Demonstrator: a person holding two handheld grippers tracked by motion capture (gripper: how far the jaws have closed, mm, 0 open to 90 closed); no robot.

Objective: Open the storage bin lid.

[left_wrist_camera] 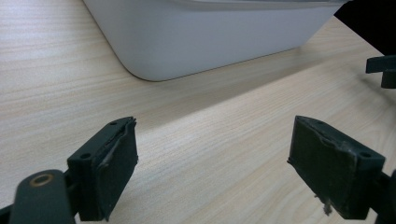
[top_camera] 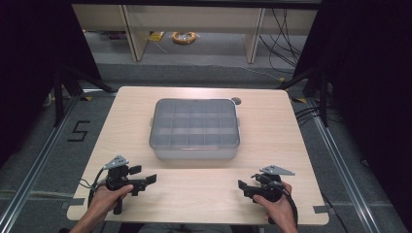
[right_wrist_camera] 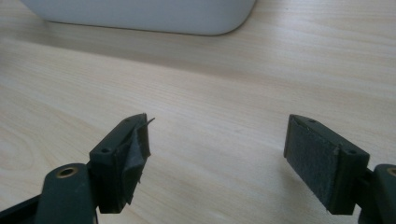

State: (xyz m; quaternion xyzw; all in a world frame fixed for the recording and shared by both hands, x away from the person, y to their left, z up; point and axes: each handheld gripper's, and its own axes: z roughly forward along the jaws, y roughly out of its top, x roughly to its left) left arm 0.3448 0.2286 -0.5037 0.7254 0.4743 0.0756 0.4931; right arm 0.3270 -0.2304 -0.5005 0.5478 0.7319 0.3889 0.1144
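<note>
The box [top_camera: 195, 129] — a pale grey plastic case with a clear lid over a grid of compartments — sits flat near the middle of the bench [top_camera: 121, 126], its long side across the person's view; nothing touches it. In the left gripper view its rounded near corner [left_wrist_camera: 154, 70] rises at the top of the frame; in the right gripper view its lower wall [right_wrist_camera: 140, 14] runs along the top edge.

The left tongs [top_camera: 145, 175] are near the front edge, left of the box and well apart from it, held in the left hand [top_camera: 109, 196]; the jaws stand wide apart over bare wood, holding nothing. The right tongs [top_camera: 245, 186] mirror them on the right, gripped by the right hand [top_camera: 277, 208]; these jaws too are spread wide — nothing between them.

Beyond the bench lies grey floor [top_camera: 209, 48]; a yellow coil [top_camera: 184, 37] rests there.
</note>
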